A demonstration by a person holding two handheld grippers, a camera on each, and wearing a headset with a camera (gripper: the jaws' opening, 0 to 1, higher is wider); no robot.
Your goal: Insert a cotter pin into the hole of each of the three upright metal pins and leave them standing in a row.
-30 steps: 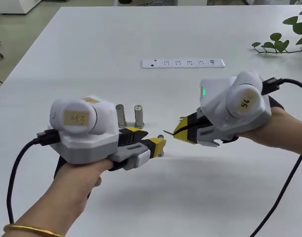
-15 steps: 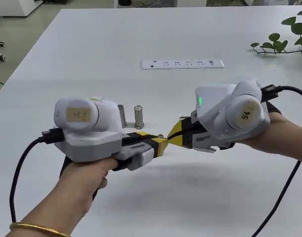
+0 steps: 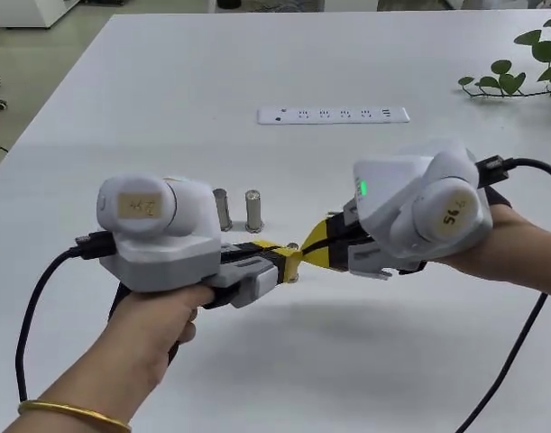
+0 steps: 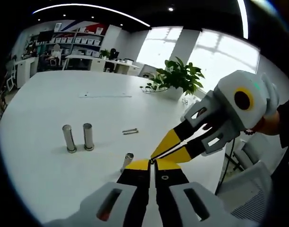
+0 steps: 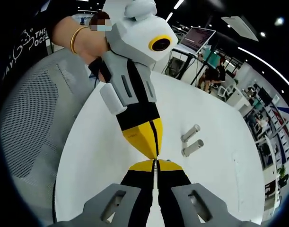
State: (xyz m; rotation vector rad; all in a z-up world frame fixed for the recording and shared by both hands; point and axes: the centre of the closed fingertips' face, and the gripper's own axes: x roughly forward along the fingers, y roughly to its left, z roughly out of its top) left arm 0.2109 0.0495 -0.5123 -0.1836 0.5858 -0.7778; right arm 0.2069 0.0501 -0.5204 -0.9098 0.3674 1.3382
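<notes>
Left gripper (image 3: 290,262): jaws together, tips nose to nose with the right gripper's; I cannot tell whether they nip anything.
Standing pins: two upright metal pins (image 4: 67,138) (image 4: 88,136), side by side, just beyond the left gripper, towards the bench's far edge.
Third metal pin (image 4: 127,161): just left of the left gripper's tips, long axis roughly upright; touching them or not is unclear, and its hole is too small to see.
Cotter pin (image 5: 154,168): thin, lying along the right jaws, pointing at the left tips.
Right gripper (image 3: 313,250): clamped on the cotter pin, nearer the work.
In the way: probably the left tips themselves.
Around: spare cotter pins (image 4: 130,131), power strip (image 3: 334,115) near the far edge.
</notes>
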